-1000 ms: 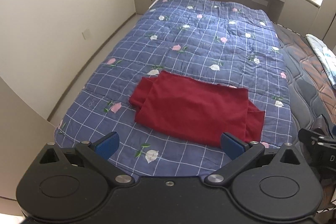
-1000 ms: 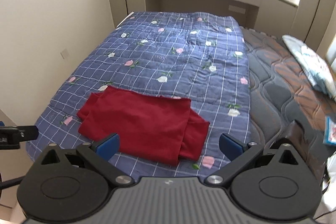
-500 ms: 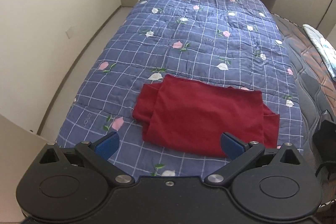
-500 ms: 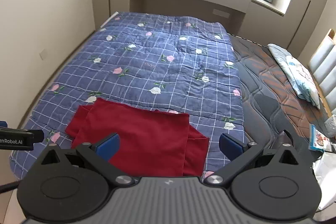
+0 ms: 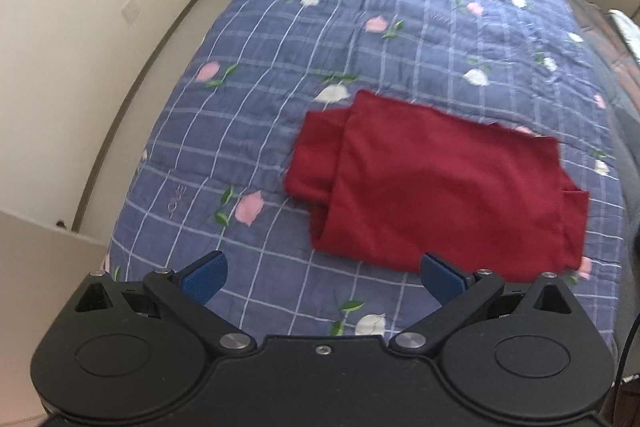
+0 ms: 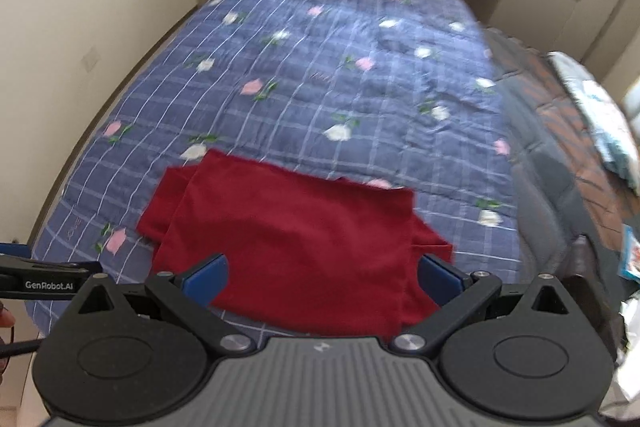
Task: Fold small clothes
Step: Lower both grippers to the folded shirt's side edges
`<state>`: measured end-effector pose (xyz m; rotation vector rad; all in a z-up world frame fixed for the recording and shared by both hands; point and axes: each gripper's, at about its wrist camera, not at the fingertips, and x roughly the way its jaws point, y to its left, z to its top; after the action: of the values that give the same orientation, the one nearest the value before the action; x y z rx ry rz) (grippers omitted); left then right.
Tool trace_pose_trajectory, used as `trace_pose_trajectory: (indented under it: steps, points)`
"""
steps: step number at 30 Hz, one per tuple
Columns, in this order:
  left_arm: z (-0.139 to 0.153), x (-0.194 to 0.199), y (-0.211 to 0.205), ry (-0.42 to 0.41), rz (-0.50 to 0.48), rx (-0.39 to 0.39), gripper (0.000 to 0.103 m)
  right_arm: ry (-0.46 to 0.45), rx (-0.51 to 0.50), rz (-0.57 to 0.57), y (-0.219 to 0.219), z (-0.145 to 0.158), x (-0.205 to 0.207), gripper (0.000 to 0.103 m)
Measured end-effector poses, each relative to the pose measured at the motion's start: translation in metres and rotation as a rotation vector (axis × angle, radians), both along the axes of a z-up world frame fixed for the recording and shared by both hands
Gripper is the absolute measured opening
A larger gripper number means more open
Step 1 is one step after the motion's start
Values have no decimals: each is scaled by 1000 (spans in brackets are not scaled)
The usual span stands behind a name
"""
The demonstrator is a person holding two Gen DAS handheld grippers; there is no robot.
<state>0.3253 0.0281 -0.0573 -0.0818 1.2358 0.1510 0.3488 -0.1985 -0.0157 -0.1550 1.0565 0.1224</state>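
Red garment (image 5: 436, 187), partly folded, lies flat on the blue quilt (image 5: 320, 47) near its foot edge. Left gripper (image 5: 322, 275) and right gripper (image 6: 322, 277) hover above, jaws spread wide, empty.

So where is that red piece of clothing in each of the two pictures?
Left wrist view: the red garment lies right of centre on the blue quilt.
Right wrist view: the red garment lies low and central, just ahead of the open fingers.
Shared landmark: the white flower at its far left corner.
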Motion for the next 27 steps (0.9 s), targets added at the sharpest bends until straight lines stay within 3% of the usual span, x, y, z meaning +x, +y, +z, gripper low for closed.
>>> trace_pose_trajectory:
  steps: [3, 6, 9, 16, 20, 27]
  points:
    - [-28, 8, 5, 31, 51, -2, 102, -2, 45, 38, 3, -37, 21, 103]
    - [-56, 14, 8, 60, 105, -16, 102, -111, 94, 91, 3, -75, 34, 103]
    - [-81, 19, 7, 77, 144, -39, 102, -194, 48, 142, 10, -119, 44, 103]
    - [-133, 27, 6, 87, 182, -84, 102, -201, 33, 123, 13, -219, 67, 103]
    - [-158, 33, 12, 91, 203, -86, 102, -226, -5, 146, 15, -252, 69, 103]
    - [-188, 41, 20, 102, 209, -68, 102, -226, -54, 105, 20, -278, 65, 103]
